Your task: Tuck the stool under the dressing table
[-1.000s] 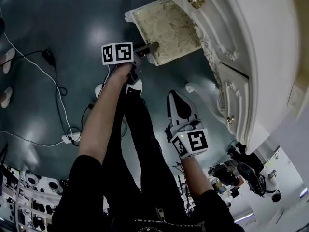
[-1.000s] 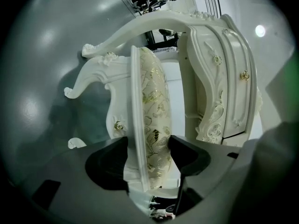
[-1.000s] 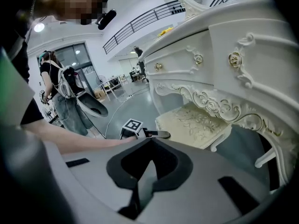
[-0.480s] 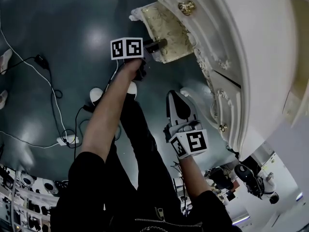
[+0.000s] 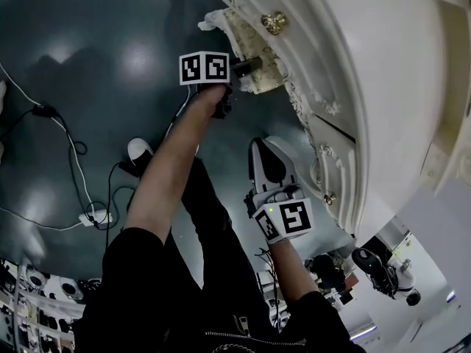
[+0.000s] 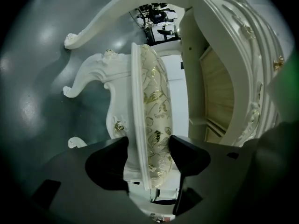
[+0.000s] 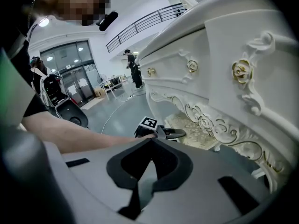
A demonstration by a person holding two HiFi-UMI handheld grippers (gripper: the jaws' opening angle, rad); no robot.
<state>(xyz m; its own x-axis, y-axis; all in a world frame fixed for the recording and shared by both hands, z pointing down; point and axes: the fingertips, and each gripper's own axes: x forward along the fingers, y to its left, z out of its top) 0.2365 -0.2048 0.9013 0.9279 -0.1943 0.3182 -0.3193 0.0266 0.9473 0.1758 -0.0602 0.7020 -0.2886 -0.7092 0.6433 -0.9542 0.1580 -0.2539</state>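
Stool [image 6: 154, 97] sits partly under the table [image 5: 368, 65]. We clamp its seat edge in our left gripper [image 6: 148, 157], arm stretched forward. Our right gripper [image 5: 263, 151] hangs near the table front, jaws closed and empty, elbow bent.

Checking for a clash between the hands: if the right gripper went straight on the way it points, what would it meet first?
Likely the left gripper, clamped on the stool; it sits right ahead of the right gripper, though depth is unclear.
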